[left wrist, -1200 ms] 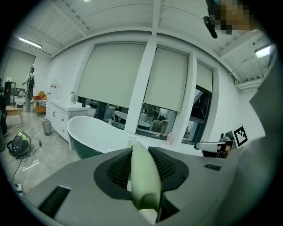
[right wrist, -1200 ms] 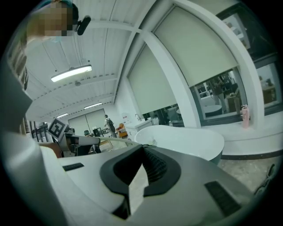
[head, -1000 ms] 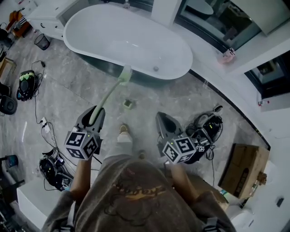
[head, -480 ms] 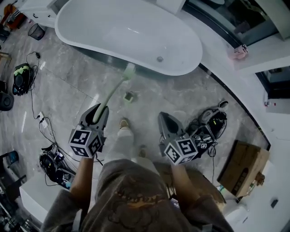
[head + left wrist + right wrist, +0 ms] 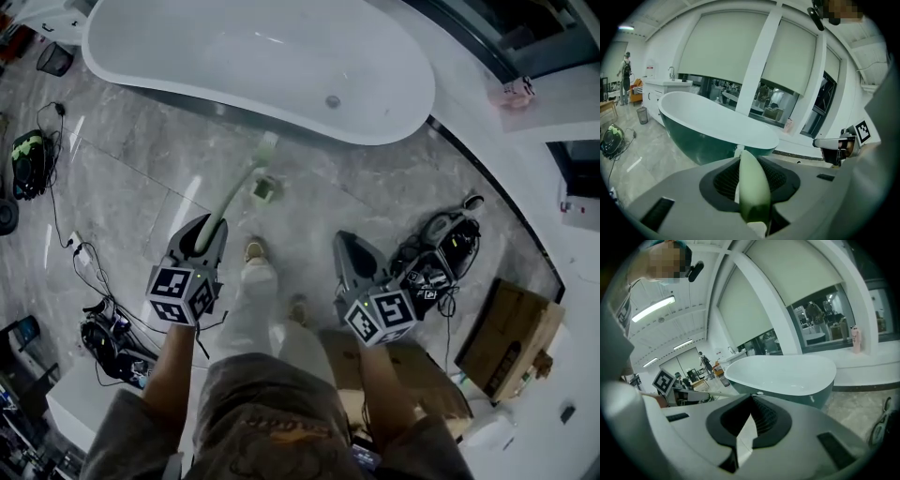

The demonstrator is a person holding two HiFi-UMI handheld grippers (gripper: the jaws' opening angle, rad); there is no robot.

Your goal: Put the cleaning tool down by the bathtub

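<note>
A white bathtub (image 5: 281,56) with a dark green outside stands at the top of the head view. My left gripper (image 5: 208,227) is shut on the pale green handle of a long cleaning brush (image 5: 234,187). The brush head (image 5: 266,150) hangs over the floor just short of the tub's side. In the left gripper view the handle (image 5: 752,187) runs out between the jaws toward the tub (image 5: 708,122). My right gripper (image 5: 348,242) is held beside it, shut and empty. It (image 5: 751,397) also points toward the tub (image 5: 783,371).
A small green and white object (image 5: 265,188) lies on the marble floor near the brush head. Cables and devices sit at the right (image 5: 439,251) and the lower left (image 5: 111,342). A cardboard box (image 5: 506,337) stands at the right. People stand far off in the room.
Both grippers have sunk toward the floor, with the brush still in the left one. The tub has slid toward the top of the head view.
</note>
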